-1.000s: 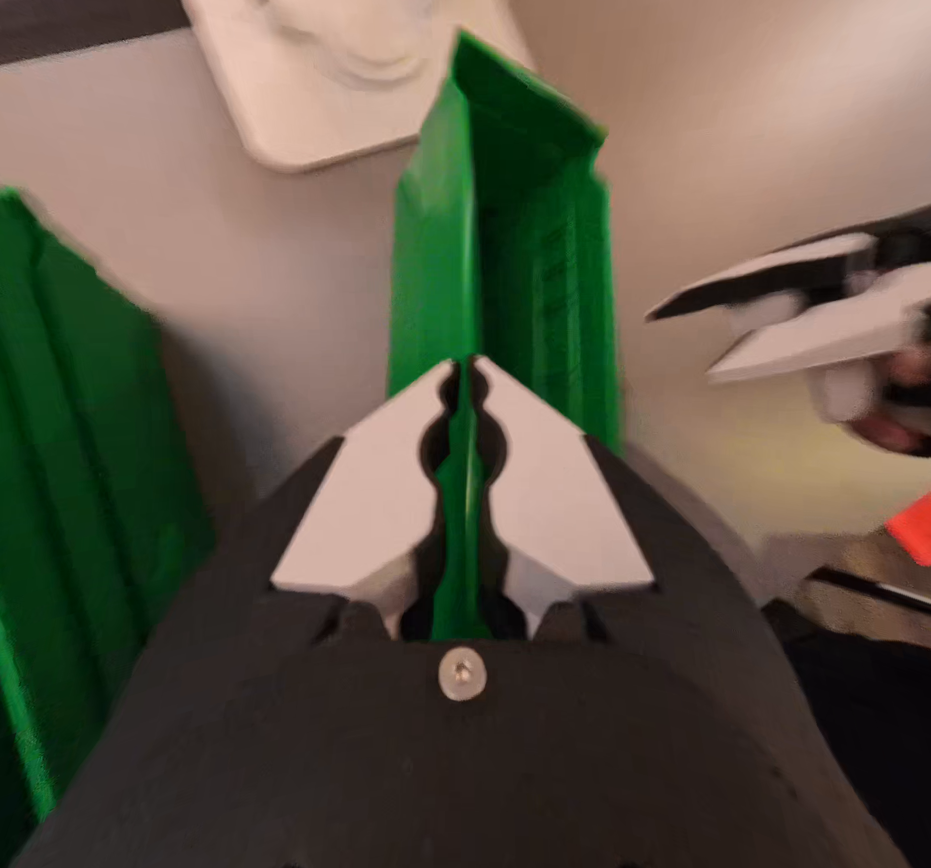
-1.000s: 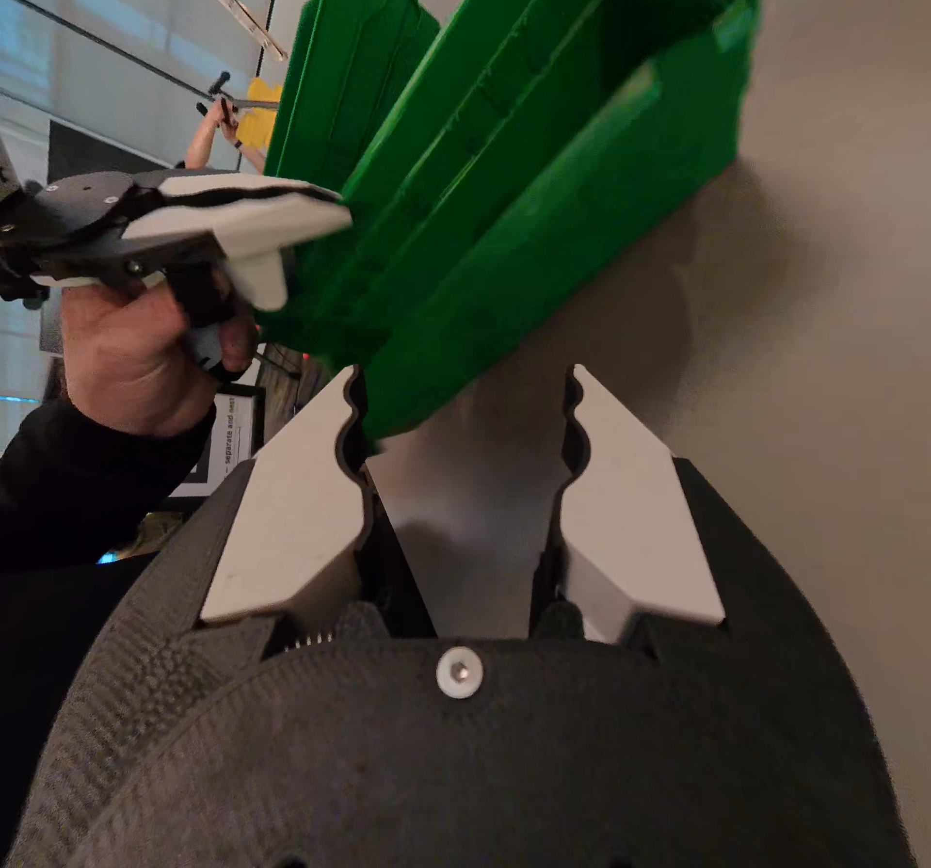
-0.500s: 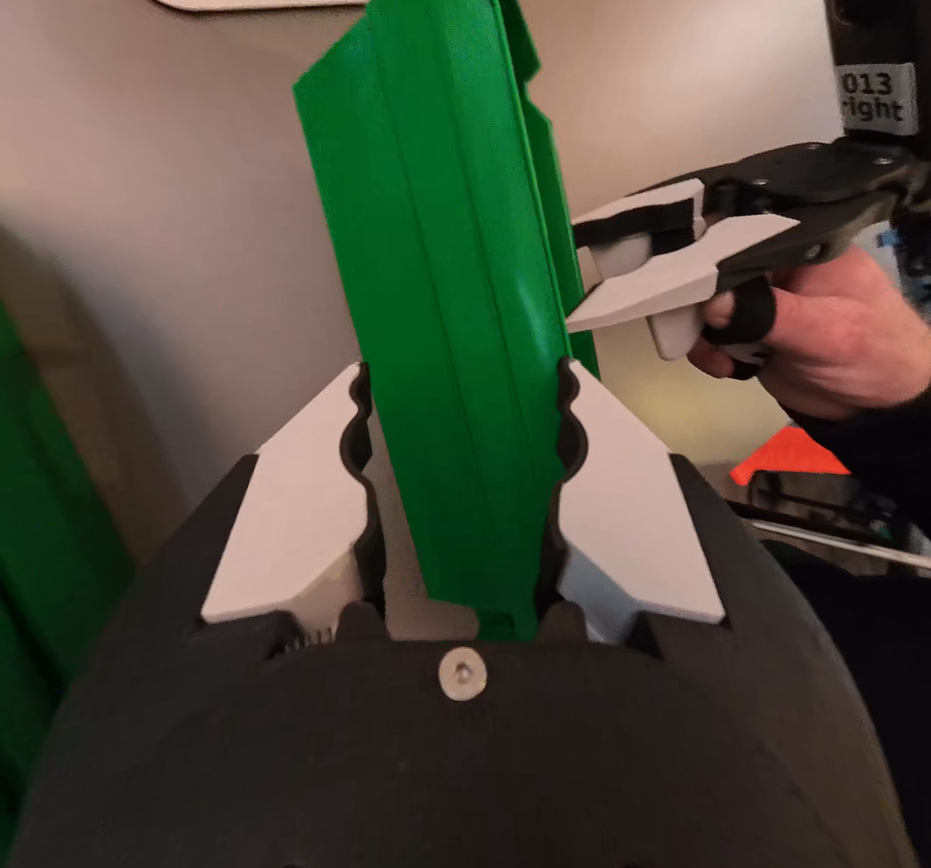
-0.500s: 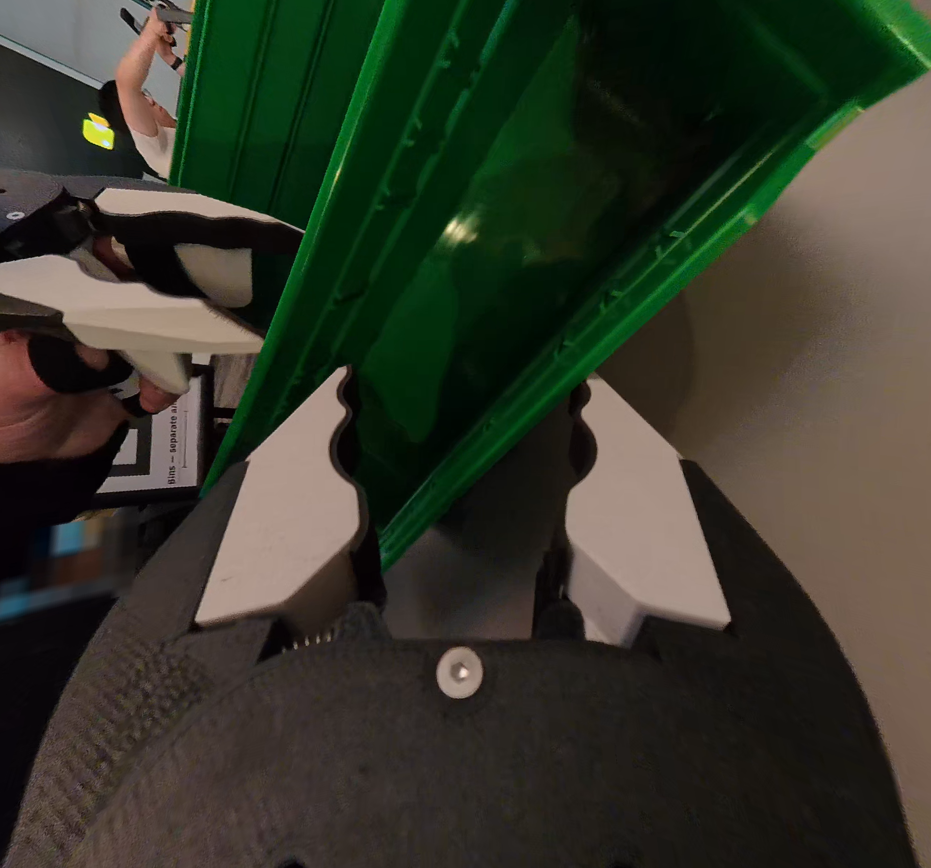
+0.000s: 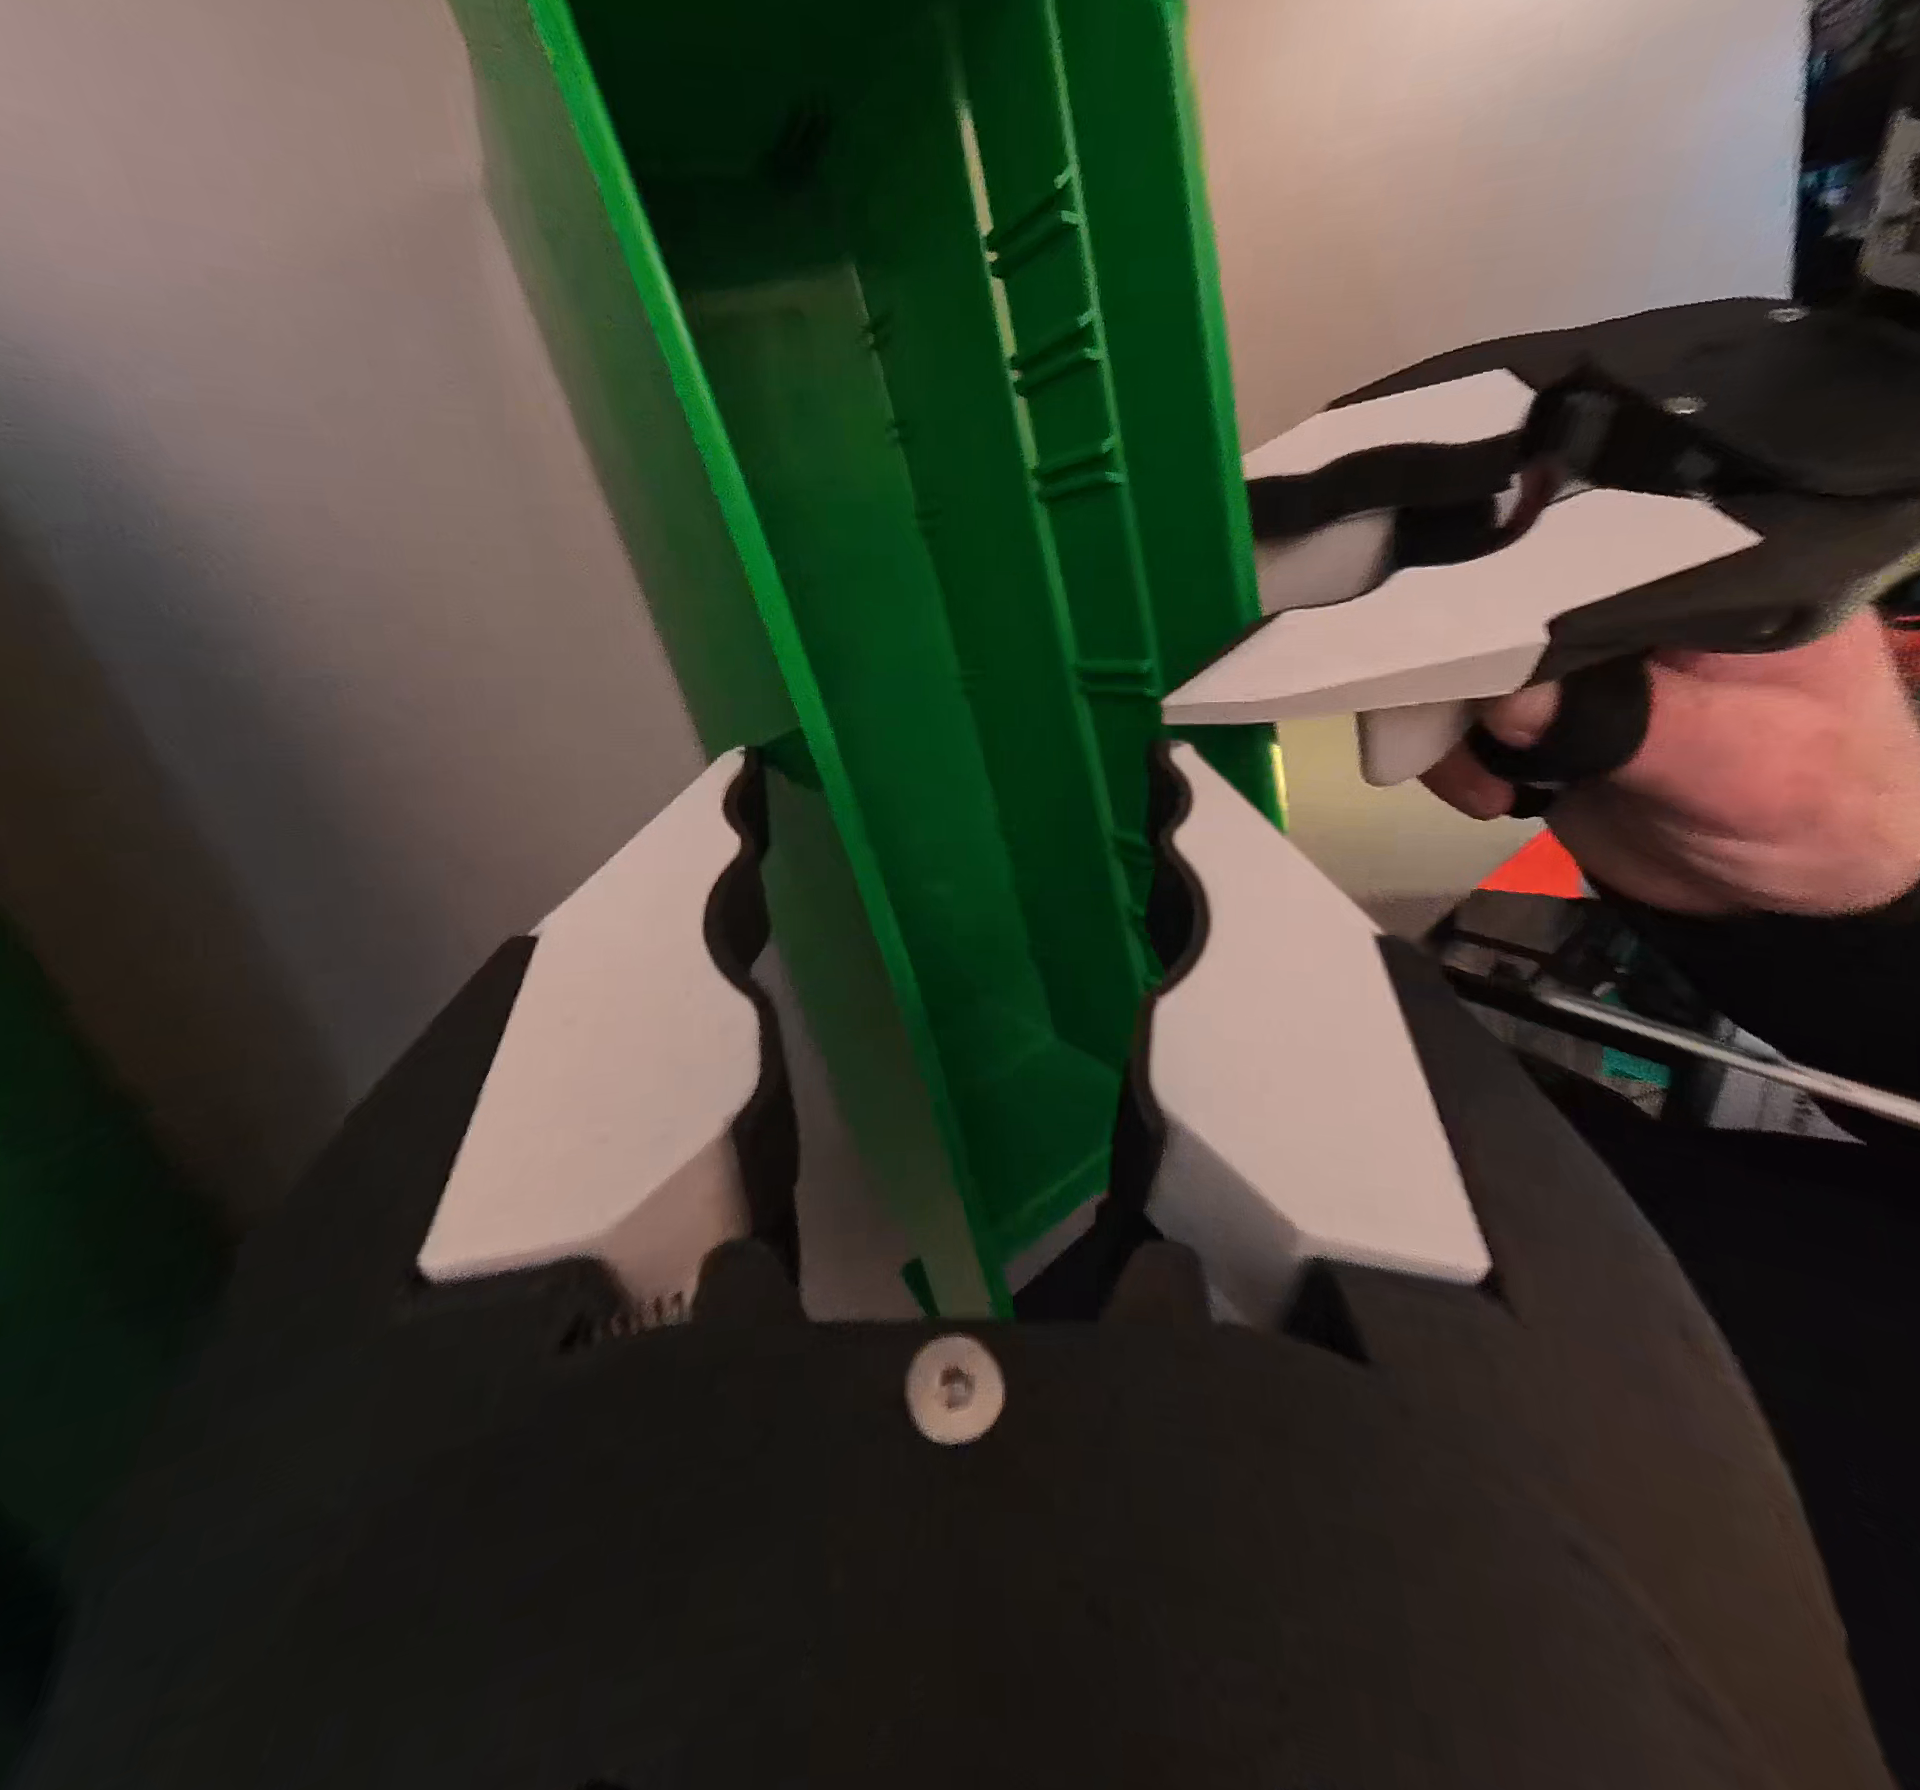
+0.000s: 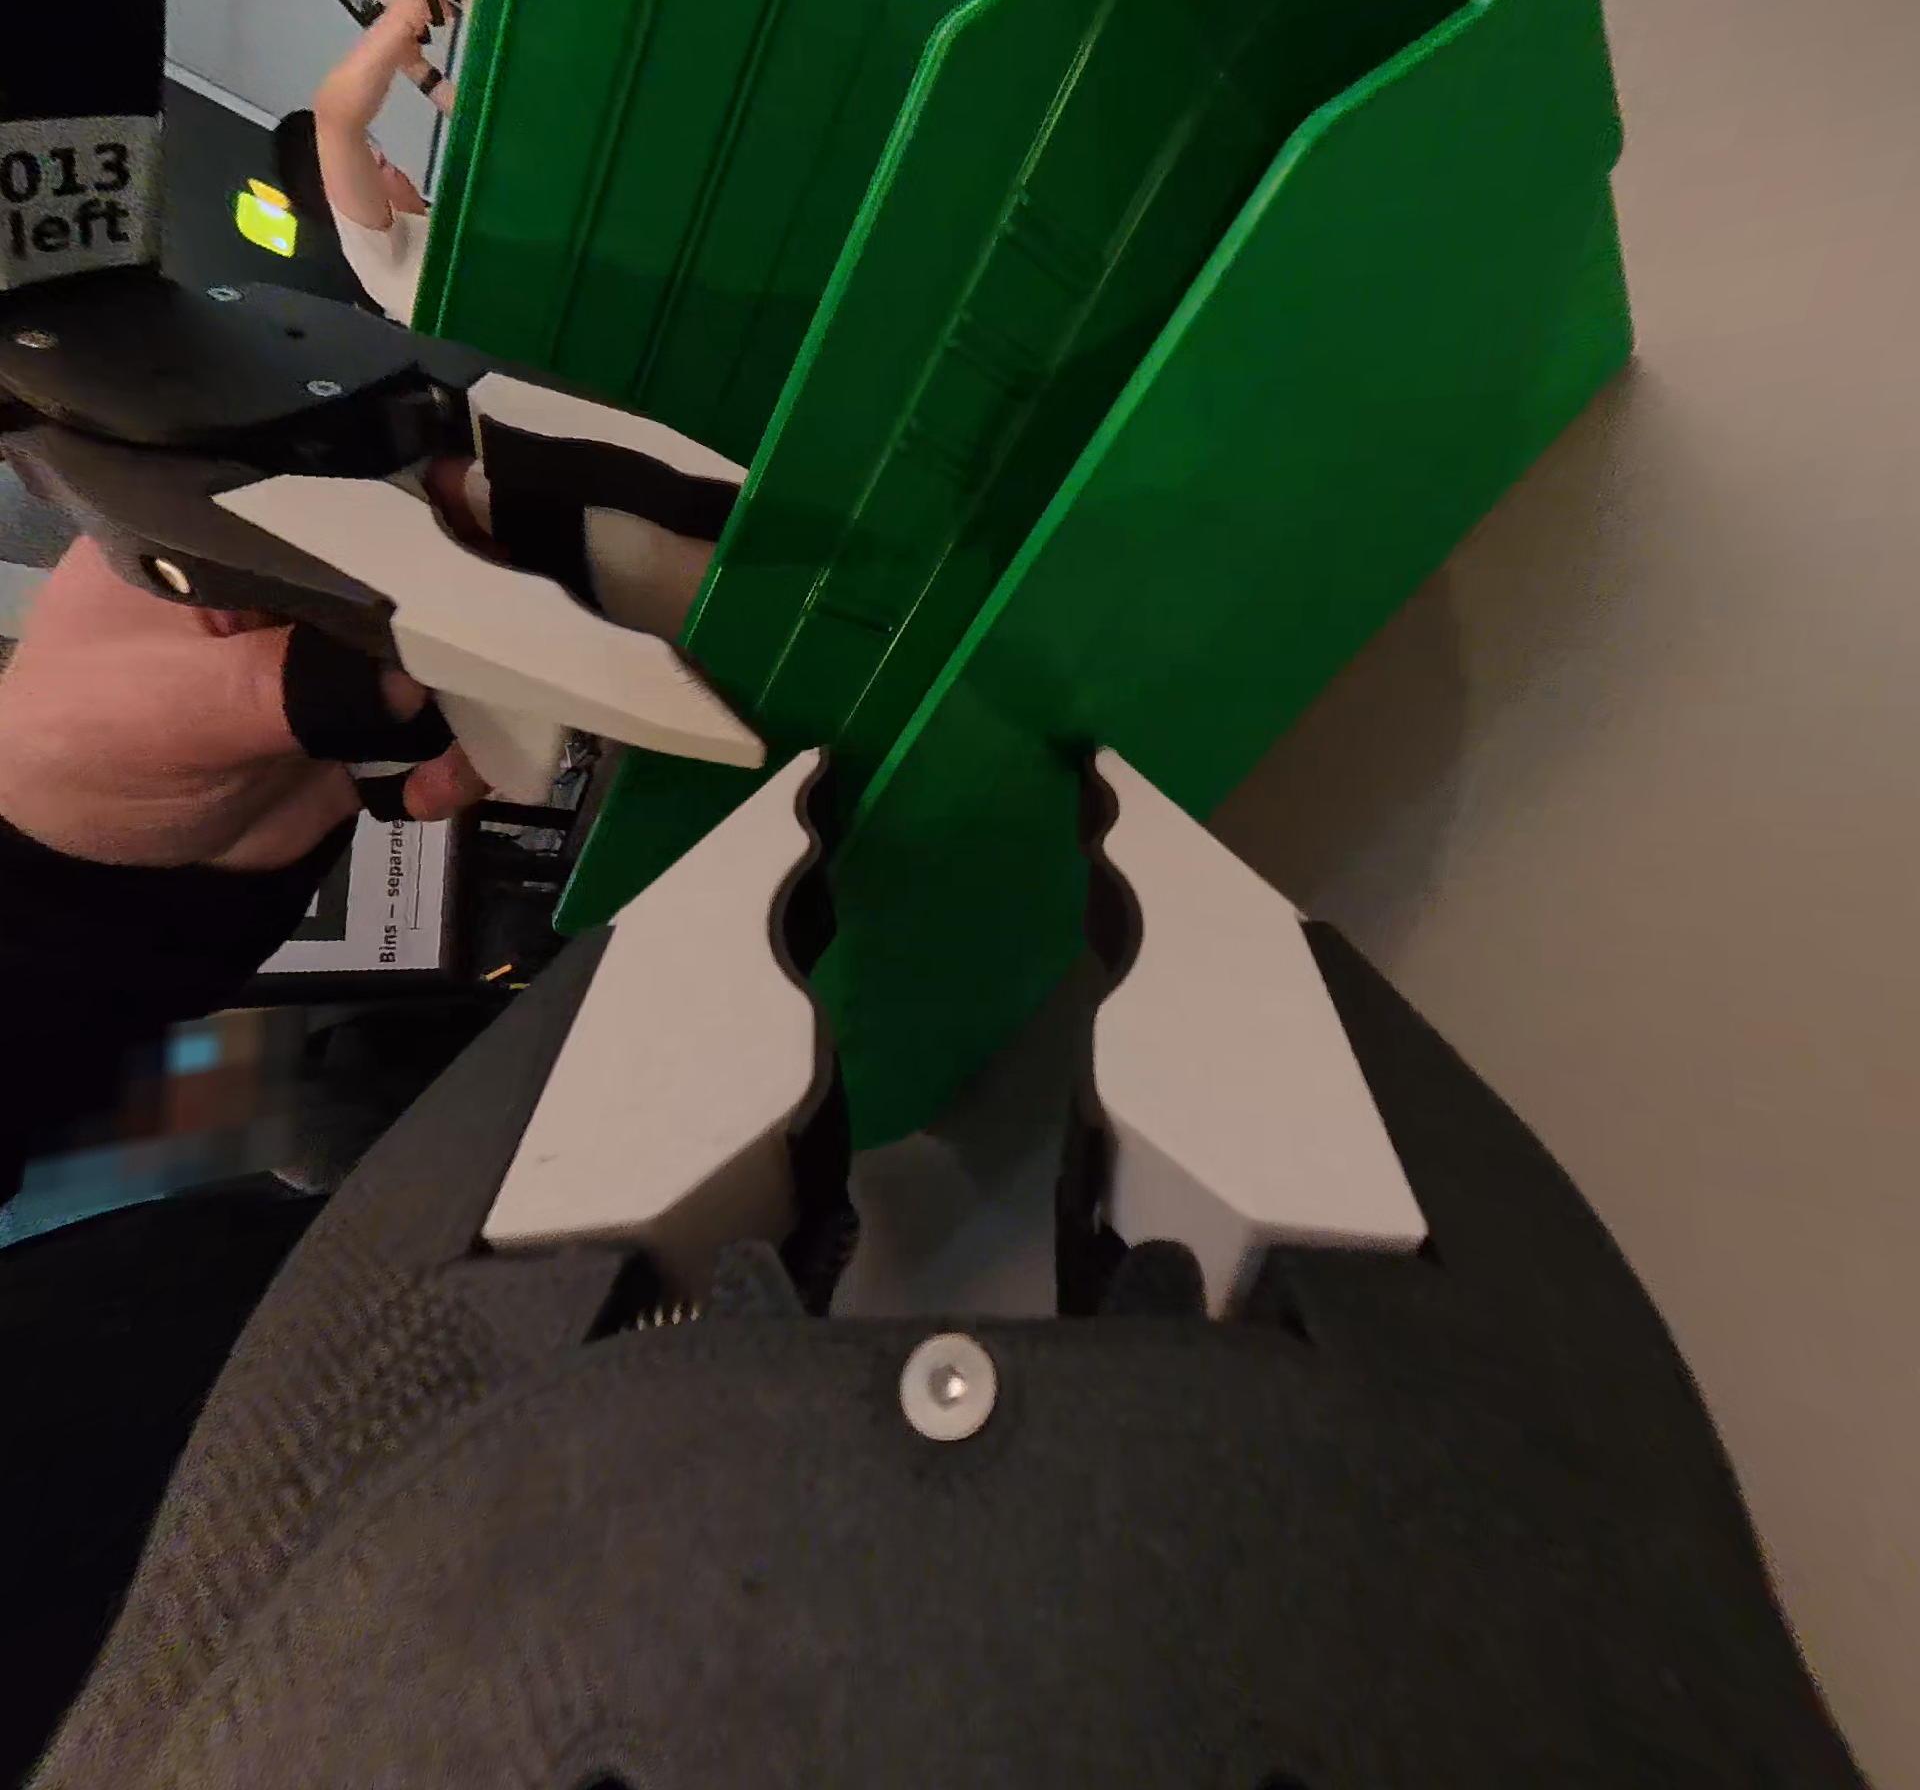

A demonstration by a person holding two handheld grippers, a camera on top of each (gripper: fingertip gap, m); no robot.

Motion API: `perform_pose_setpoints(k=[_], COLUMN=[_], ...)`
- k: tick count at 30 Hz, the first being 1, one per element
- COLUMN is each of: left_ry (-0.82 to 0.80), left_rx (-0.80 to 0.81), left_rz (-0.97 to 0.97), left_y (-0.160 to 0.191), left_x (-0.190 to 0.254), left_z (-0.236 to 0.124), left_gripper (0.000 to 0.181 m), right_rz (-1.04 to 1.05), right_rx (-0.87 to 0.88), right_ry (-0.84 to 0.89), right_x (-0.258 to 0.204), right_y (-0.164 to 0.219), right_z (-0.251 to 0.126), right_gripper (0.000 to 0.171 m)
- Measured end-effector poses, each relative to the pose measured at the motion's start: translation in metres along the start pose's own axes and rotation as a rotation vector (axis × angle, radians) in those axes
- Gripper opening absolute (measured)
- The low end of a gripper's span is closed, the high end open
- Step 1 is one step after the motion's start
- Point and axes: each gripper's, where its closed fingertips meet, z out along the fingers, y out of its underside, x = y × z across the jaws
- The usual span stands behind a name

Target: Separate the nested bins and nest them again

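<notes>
On a plain beige tabletop, both grippers, left and right, spread unclenched astride the green ribbed plastic bin's walls, apparently mid-separation; next, clamp and pull.

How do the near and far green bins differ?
The near bin shows its open inside in the right wrist view; the far bin shows a ribbed outer face. The left gripper and right gripper straddle the near bin's walls, open; neither touches the far bin. Both are glossy green plastic.
</notes>
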Motion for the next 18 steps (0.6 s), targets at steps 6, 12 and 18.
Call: perform_pose_setpoints(k=[6, 12, 18], left_ry=[-0.106, -0.119, -0.02], left_rx=[0.014, 0.09, 0.235], left_rz=[0.029, 0.056, 0.191], left_y=[-0.017, -0.04, -0.056], left_x=[-0.017, -0.02, 0.026], left_z=[0.005, 0.004, -0.038], left_gripper=[0.051, 0.059, 0.06], right_rz=[-0.002, 0.01, -0.04], right_rx=[0.029, 0.033, 0.113], right_ry=[0.041, 0.005, 0.024], right_x=[0.009, 0.01, 0.002], right_y=[-0.019, -0.031, -0.039], right_z=[0.002, 0.004, -0.011], right_gripper=[0.043, 0.052, 0.076])
